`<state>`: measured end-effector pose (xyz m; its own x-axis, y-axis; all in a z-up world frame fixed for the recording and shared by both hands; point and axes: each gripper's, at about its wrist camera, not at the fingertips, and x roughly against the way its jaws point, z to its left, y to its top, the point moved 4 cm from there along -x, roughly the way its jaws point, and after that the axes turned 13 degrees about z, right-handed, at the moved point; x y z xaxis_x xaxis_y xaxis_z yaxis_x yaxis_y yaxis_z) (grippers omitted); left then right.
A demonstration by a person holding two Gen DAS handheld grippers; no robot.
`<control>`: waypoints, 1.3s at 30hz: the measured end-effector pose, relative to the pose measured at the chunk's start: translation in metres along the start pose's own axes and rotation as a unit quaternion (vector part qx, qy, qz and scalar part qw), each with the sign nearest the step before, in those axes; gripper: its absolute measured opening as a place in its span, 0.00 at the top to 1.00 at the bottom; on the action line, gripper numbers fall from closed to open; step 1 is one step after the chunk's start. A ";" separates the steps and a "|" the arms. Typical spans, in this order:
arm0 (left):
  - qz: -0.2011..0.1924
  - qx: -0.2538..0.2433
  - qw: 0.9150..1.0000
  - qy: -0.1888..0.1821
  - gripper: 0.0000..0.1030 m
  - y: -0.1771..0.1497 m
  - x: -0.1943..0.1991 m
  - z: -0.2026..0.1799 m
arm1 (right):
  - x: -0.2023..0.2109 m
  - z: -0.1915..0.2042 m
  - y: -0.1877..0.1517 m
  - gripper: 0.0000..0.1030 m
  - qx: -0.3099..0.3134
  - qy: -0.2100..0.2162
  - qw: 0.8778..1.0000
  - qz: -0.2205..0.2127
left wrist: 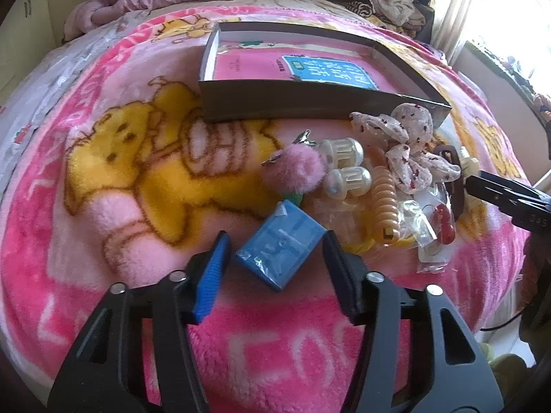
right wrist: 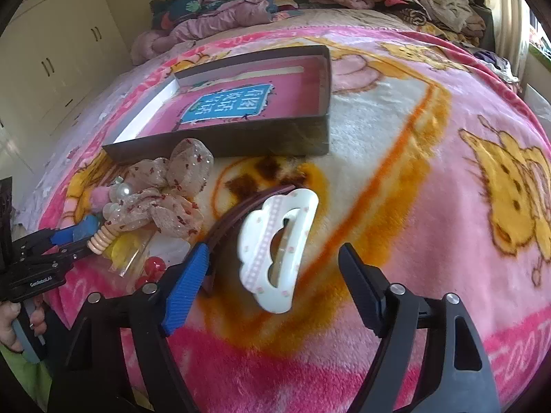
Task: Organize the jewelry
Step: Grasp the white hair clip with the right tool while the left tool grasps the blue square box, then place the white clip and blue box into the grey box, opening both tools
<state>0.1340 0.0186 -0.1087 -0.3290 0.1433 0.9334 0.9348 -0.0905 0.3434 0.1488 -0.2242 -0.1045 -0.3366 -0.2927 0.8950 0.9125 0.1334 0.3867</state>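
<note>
A pile of hair accessories lies on a pink cartoon blanket in front of a shallow dark box (left wrist: 303, 103) (right wrist: 241, 137). My left gripper (left wrist: 273, 251) is open with its jaws on either side of a small blue wrapped box (left wrist: 280, 247). Behind it lie a pink pompom clip (left wrist: 294, 172), two pearl-white clips (left wrist: 347, 168), a coiled peach hair tie (left wrist: 385, 203) and a spotted fabric bow (left wrist: 406, 144) (right wrist: 172, 196). My right gripper (right wrist: 275, 265) is open around a white cloud-shaped hair clip (right wrist: 275, 244), beside a dark brown clip (right wrist: 237, 213).
The box holds a pink book with a blue label (left wrist: 330, 72). Small plastic bags with red beads (left wrist: 440, 223) lie at the pile's right. Heaped clothes (right wrist: 241, 10) line the far edge of the bed. Cupboards (right wrist: 51, 51) stand on the left, a bright window (left wrist: 499, 17) on the right.
</note>
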 end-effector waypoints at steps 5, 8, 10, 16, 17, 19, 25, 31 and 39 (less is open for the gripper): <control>0.000 -0.007 1.000 -0.002 0.60 0.004 -0.002 -0.002 | -0.013 -0.005 0.000 0.65 -0.010 0.021 0.999 0.023; -0.003 -0.004 1.000 -0.011 0.67 0.004 0.000 -0.001 | -0.010 -0.008 -0.002 0.65 -0.006 0.021 1.000 0.016; -0.005 -0.004 1.000 -0.016 0.69 0.005 0.003 -0.001 | -0.006 -0.012 -0.003 0.66 -0.009 0.017 1.000 0.010; -0.021 -0.003 1.000 -0.013 0.71 0.012 0.017 -0.002 | 0.013 -0.033 -0.002 0.66 -0.029 0.013 0.999 -0.011; -0.025 -0.003 1.000 -0.012 0.71 0.015 0.021 -0.001 | 0.018 -0.036 -0.001 0.66 -0.031 0.012 0.999 -0.016; -0.030 -0.001 0.999 -0.009 0.71 0.019 0.026 0.001 | 0.026 -0.040 0.002 0.66 -0.031 0.010 0.999 -0.026; -0.048 0.008 0.999 0.001 0.72 0.033 0.039 0.007 | 0.046 -0.043 0.018 0.66 -0.025 0.011 0.998 -0.051; -0.058 0.012 0.998 0.010 0.72 0.052 0.043 0.012 | 0.052 -0.031 0.044 0.66 -0.006 0.025 0.997 -0.068; -0.058 0.015 0.998 0.015 0.72 0.083 0.036 0.013 | 0.045 -0.008 0.080 0.66 0.028 0.037 0.996 -0.078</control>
<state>0.2012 0.0288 -0.0483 -0.4396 0.1207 0.8901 0.8933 -0.0448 0.4473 0.2083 -0.2347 -0.0348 -0.4528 -0.3819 0.8057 0.8360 0.1323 0.5325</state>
